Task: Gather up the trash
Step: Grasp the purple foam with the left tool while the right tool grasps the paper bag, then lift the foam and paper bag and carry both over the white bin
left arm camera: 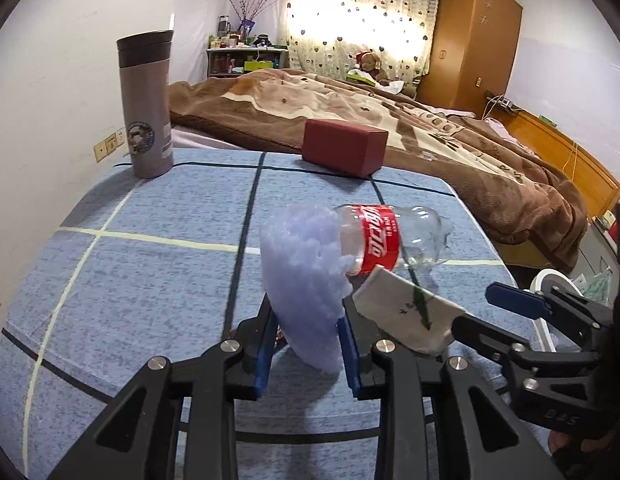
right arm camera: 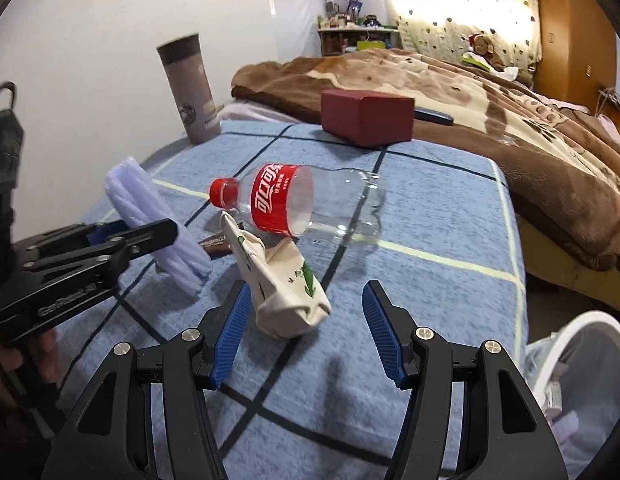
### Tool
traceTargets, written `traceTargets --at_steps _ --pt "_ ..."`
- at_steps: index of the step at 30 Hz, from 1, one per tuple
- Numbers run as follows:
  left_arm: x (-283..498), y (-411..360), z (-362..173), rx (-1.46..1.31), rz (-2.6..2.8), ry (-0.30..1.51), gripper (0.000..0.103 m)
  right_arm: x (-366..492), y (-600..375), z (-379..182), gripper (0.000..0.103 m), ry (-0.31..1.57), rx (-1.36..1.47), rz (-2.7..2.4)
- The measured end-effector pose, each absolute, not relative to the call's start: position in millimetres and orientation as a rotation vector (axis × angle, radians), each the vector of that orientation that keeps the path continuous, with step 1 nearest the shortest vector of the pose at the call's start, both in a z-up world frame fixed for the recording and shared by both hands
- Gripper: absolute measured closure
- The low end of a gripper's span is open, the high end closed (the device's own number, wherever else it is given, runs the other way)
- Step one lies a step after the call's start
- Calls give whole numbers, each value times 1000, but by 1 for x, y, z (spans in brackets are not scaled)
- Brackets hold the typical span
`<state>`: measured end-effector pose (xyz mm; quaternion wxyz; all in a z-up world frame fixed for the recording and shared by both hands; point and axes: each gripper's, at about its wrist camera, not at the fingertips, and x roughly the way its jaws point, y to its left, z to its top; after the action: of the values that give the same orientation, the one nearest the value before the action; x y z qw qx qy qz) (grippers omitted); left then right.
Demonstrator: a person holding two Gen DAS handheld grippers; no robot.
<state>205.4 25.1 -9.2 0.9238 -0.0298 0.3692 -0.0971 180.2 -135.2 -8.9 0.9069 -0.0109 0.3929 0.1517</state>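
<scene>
My left gripper (left arm camera: 305, 344) pinches the lavender foam wad (left arm camera: 305, 280); my right gripper (right arm camera: 305, 336) gapes above a blue checked tablecloth (right arm camera: 430, 216). A brown-blanketed bed (left arm camera: 390, 120) lies behind.

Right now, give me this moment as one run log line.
left gripper: shut on purple foam piece | right gripper: open, by crumpled paper | cola bottle: lying on table | bin: right of table

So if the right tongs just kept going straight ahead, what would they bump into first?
Probably the crumpled white paper wrapper, lying just ahead between the open right tongs. Beyond it lies the empty cola bottle.
</scene>
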Motion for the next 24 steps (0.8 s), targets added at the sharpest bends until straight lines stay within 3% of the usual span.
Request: traceTargets --at_steps 11,15,24 --pt "205 30 -10 -67 -193 767 72 192 -114 -22 44 880 -38 351" --pt "205 30 -11 -69 -197 766 72 188 -115 -24 64 897 -27 345" --pt "204 24 -11 -46 -207 766 72 177 -117 -23 72 877 8 329"
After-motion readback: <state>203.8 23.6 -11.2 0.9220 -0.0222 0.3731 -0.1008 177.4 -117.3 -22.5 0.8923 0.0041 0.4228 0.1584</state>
